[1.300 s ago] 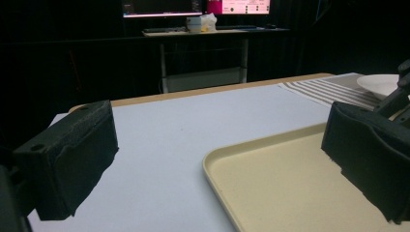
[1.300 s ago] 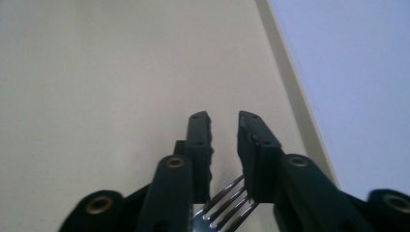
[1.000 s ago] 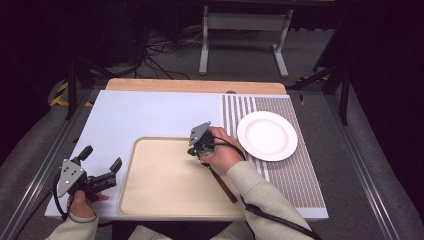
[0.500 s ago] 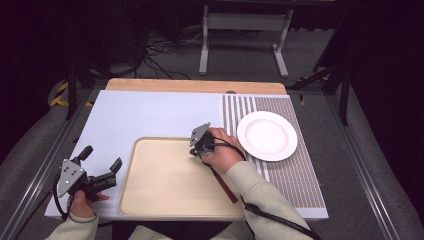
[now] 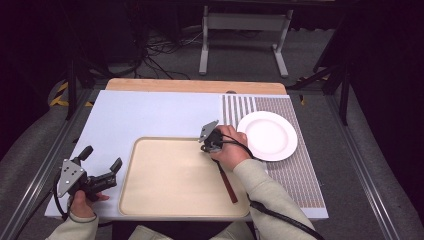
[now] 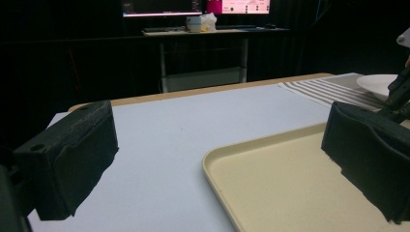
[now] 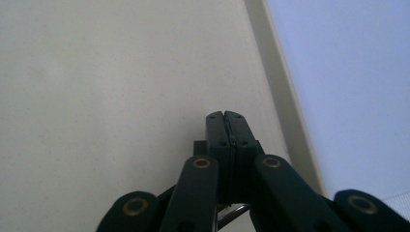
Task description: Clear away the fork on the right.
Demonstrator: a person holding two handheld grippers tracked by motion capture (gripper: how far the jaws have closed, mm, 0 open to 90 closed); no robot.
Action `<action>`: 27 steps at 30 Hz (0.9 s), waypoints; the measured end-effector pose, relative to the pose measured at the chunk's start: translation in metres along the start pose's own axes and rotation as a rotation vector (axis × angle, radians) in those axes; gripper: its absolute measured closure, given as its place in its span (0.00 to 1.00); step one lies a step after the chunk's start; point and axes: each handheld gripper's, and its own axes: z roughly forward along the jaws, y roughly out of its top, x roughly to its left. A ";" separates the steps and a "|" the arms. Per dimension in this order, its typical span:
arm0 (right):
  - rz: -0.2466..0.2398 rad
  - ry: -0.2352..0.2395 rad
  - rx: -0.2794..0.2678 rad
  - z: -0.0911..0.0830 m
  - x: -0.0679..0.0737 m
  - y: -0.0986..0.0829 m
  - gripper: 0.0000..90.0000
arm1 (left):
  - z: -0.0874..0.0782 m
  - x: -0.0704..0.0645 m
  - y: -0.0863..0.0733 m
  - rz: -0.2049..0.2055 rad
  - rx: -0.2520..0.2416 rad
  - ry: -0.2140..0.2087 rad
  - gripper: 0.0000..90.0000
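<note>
The right gripper (image 5: 206,145) has its jaws pressed together with nothing between them, tips just above the tray (image 5: 170,200) near its far right corner, about 1 o'clock on the tray. The tray is smooth beige plastic with a raised rounded rim and loads of bare floor. The left gripper (image 5: 100,167) is spread wide with nothing in it, off the tray's left edge at 9 o'clock over the pale blue mat (image 5: 150,112). A round white plate (image 5: 270,135) sits on the striped mat (image 5: 295,175) at 3 o'clock of the right gripper.
</note>
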 end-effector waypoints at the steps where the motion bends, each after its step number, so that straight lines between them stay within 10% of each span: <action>1: 0.003 -0.004 0.007 -0.001 -0.001 -0.002 1.00 | 0.000 0.000 0.000 0.000 0.000 0.000 0.00; 27: 0.082 -0.078 0.060 -0.018 -0.015 -0.038 1.00 | -0.001 0.000 0.001 0.003 0.000 0.002 0.00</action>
